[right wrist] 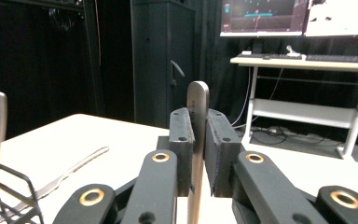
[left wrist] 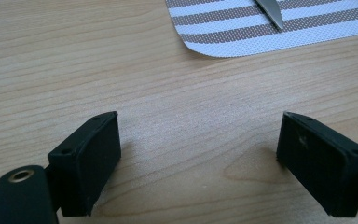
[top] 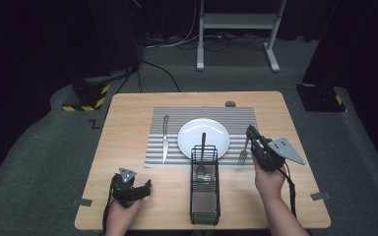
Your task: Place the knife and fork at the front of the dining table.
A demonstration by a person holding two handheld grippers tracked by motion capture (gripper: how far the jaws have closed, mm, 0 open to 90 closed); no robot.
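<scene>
Fork (top: 244, 153) going down beside the plate (top: 204, 135), held tight in your right hand-held gripper (top: 252, 137).

You pinch its handle so the prongs point down at the striped mat (top: 174, 116), right of the plate. Your left hand-held gripper (top: 142, 190) waits wide open over the table (top: 128, 113), holding nothing. A spoon (top: 202, 156) stands in the black basket (top: 205, 196); the knife (top: 165, 138) lies left.

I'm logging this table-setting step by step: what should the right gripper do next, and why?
Probably lower the fork flat onto the striped placemat beside the plate. The right gripper is shut on its handle, tines already down there, while the knife lies left.
</scene>
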